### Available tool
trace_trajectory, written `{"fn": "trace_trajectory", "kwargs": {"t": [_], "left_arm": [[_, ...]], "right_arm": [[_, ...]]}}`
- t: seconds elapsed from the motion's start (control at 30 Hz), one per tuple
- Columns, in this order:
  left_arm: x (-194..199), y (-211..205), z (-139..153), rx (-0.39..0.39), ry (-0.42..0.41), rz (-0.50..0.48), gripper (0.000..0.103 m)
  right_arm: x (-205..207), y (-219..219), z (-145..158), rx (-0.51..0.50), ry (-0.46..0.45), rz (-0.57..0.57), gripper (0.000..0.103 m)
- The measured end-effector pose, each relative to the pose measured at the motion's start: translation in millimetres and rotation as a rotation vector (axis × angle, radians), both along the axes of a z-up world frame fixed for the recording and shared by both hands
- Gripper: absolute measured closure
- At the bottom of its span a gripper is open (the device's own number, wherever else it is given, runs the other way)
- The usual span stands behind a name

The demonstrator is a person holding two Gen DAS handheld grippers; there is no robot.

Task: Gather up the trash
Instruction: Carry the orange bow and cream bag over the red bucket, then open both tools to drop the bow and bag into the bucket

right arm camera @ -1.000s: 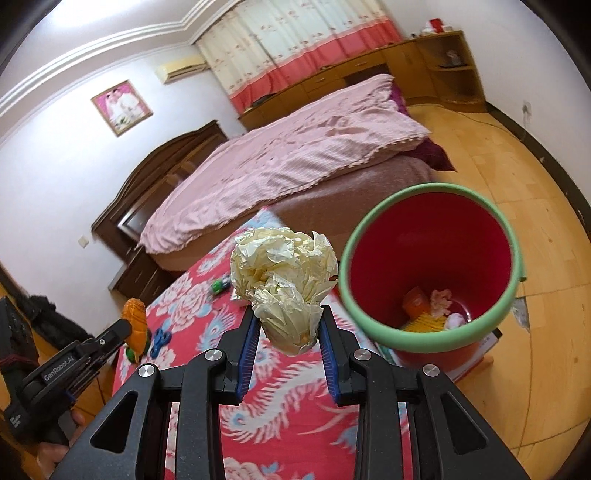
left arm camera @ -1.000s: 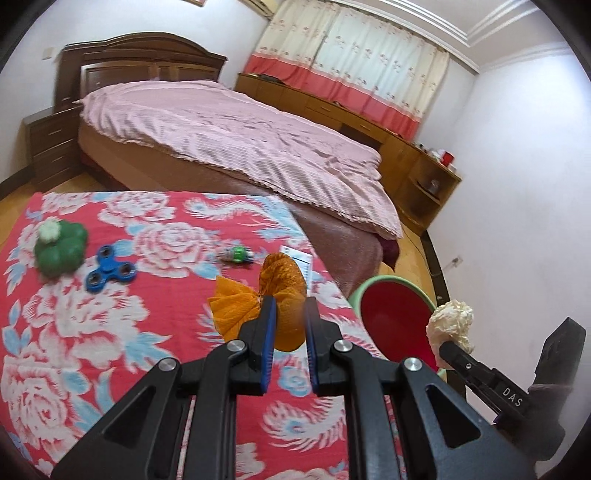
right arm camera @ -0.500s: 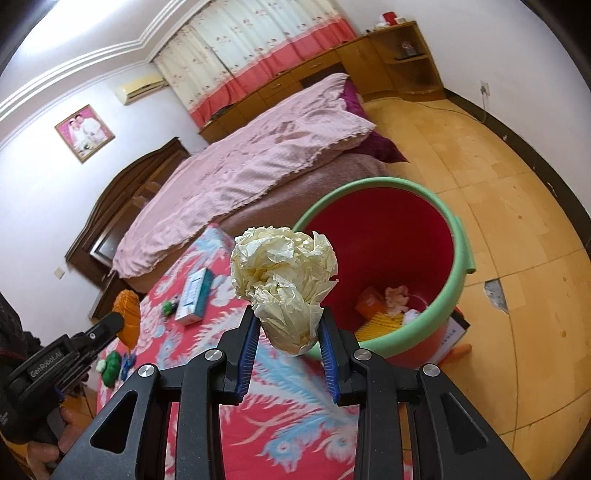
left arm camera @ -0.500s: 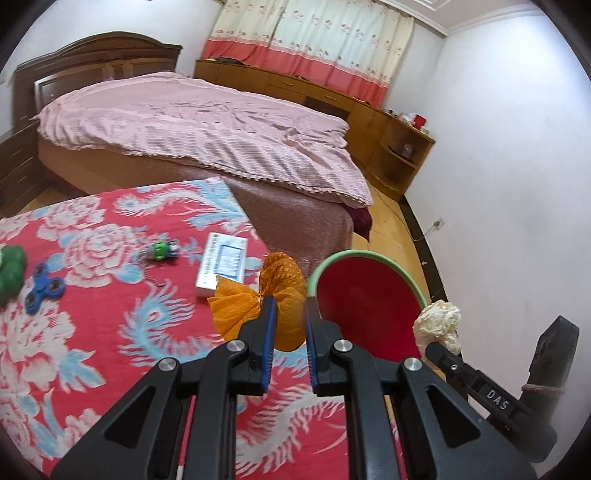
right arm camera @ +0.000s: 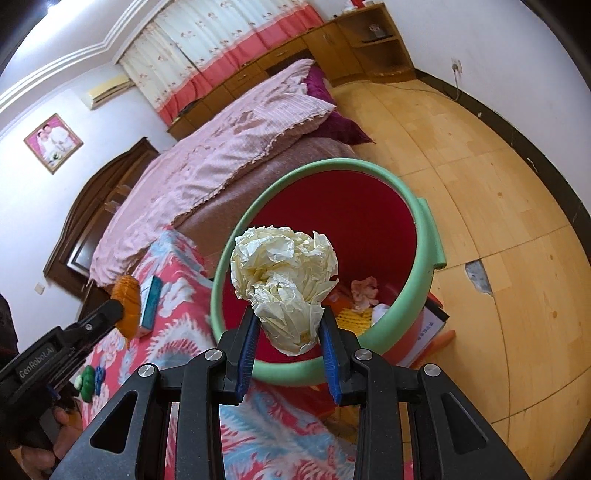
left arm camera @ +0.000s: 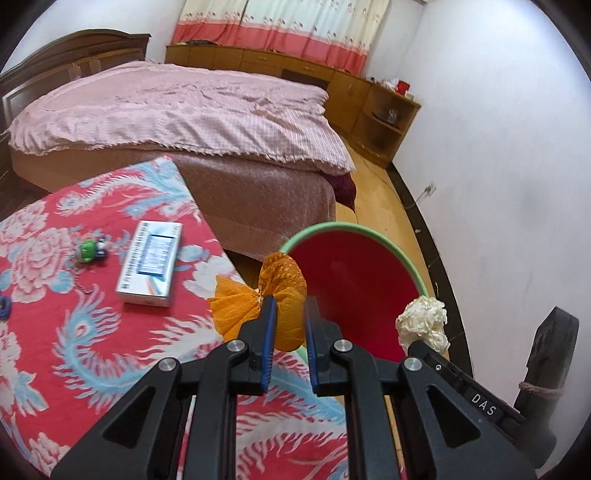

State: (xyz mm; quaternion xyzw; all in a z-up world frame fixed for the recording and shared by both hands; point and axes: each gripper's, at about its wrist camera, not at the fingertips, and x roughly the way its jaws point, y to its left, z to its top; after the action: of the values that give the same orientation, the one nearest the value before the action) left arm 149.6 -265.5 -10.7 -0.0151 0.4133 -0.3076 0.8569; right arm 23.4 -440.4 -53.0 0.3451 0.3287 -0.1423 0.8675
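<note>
Your right claw [right arm camera: 288,332] now carries the paper wad [right arm camera: 284,284] over the red bin [right arm camera: 421,258] at frame centre; your left claw [left arm camera: 288,332] brings the orange netting [left arm camera: 280,295] beside its rim.

a bed [left arm camera: 192,110] under a pink cover stood before a dark wooden headboard [right arm camera: 92,206]. low wooden cabinets [left arm camera: 280,66] ran below red and cream curtains [left arm camera: 280,26], ending in a corner shelf [left arm camera: 388,118]. the walls [left arm camera: 498,166] were white, the floor [right arm camera: 498,184] pale wood. a framed picture [right arm camera: 53,142] hung beside an air conditioner [right arm camera: 109,90].

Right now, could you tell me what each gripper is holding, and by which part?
Left gripper: orange mesh wad, pinched at its lower end. Right gripper: crumpled paper ball, clamped by its narrower bottom.
</note>
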Motion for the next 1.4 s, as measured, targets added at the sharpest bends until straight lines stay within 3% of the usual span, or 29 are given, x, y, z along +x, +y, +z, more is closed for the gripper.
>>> {"fn": "trace_trajectory", "kwargs": {"t": [0.6,0.73,0.93,1.27,1.4], "left_arm": [[10.7,-51.1,-29.6,0.013,0.079,-0.131,0.088],[13.5,-50.5,-31.3,0.018,0.096,-0.117,0.081],[15.9,-44.1,-30.5,0.016,0.097,-0.096,0.081],[19.2,-26.0,-23.0,0.011,0.079,-0.052,0.079],[22.9,-12.2,-17.4,0.012,0.062,-0.020,0.077]], "right_arm": [[5.7,-25.1,-16.7,0.000,0.033,-0.048,0.066],[7.7,-24.8,-18.3,0.014,0.041,-0.047,0.064],[8.6,-25.4,-15.1,0.004,0.037,-0.050,0.056],[5.7,-20.5,-10.0,0.002,0.023,-0.049,0.055],[5.3,-18.2,-5.9,-0.012,0.023,-0.052,0.044]]}}
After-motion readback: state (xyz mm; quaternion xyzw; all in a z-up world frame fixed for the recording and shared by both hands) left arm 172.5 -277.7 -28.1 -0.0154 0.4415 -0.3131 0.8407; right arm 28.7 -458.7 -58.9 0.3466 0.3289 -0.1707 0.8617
